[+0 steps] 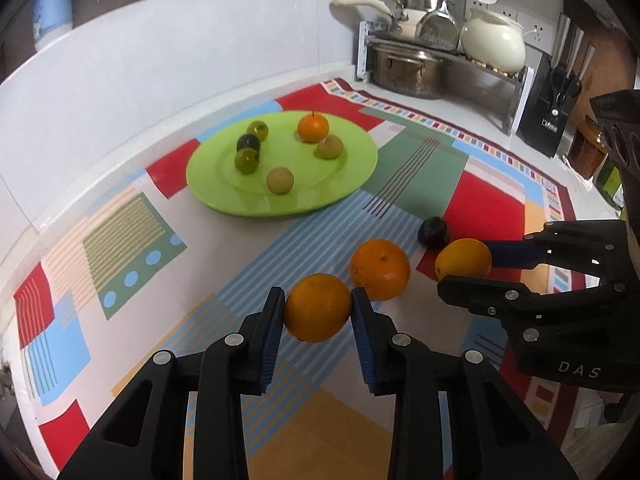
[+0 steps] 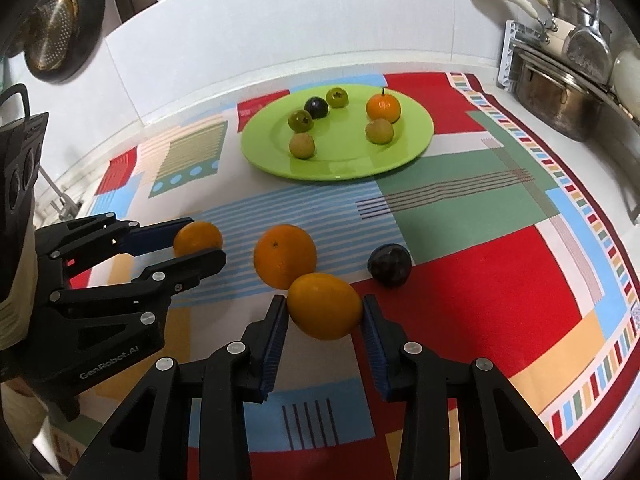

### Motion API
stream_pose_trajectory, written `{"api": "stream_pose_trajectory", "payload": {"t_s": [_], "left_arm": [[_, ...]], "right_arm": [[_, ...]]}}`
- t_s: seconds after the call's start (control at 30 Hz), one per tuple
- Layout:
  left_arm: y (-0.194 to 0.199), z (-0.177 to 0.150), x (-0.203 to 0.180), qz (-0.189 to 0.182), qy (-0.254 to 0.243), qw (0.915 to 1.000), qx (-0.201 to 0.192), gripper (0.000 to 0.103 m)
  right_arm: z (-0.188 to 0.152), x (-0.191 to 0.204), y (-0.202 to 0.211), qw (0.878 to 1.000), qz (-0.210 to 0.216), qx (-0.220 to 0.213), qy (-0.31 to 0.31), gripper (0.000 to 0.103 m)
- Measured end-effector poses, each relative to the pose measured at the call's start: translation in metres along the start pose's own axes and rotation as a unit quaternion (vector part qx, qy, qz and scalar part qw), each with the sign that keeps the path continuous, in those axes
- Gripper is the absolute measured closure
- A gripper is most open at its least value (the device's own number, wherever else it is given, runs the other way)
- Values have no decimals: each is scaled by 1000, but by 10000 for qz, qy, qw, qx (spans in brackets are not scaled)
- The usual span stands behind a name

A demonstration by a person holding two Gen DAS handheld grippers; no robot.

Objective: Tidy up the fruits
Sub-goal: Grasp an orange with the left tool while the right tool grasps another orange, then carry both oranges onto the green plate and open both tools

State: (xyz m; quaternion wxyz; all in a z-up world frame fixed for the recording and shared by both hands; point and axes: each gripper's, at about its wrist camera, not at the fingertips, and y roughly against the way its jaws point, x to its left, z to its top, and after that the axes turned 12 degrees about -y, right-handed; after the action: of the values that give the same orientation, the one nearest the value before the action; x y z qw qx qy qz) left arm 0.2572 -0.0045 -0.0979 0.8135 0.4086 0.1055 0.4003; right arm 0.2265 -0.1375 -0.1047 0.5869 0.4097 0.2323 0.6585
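Flanking loose orange: plum, grippers.

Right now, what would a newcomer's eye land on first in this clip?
Two tools each clamp an orange fruit at the near edge of the bright patchwork cloth: the left tool and the right tool. Between them sit a loose orange and a dark plum; behind, a lime-green plate holds six small fruits.

One green plate, four oranges, two dark plums, two green fruits, two tan fruits, two grippers.
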Motion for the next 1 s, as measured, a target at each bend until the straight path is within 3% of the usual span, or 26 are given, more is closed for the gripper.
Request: {"api": "stream_pose_trajectory", "payload": {"t_s": [1.0], "left_arm": [[69,46,-9,534,256,9948,-832,70]], "right_arm": [[36,0,77,9931,420,-1081,194,65]]}}
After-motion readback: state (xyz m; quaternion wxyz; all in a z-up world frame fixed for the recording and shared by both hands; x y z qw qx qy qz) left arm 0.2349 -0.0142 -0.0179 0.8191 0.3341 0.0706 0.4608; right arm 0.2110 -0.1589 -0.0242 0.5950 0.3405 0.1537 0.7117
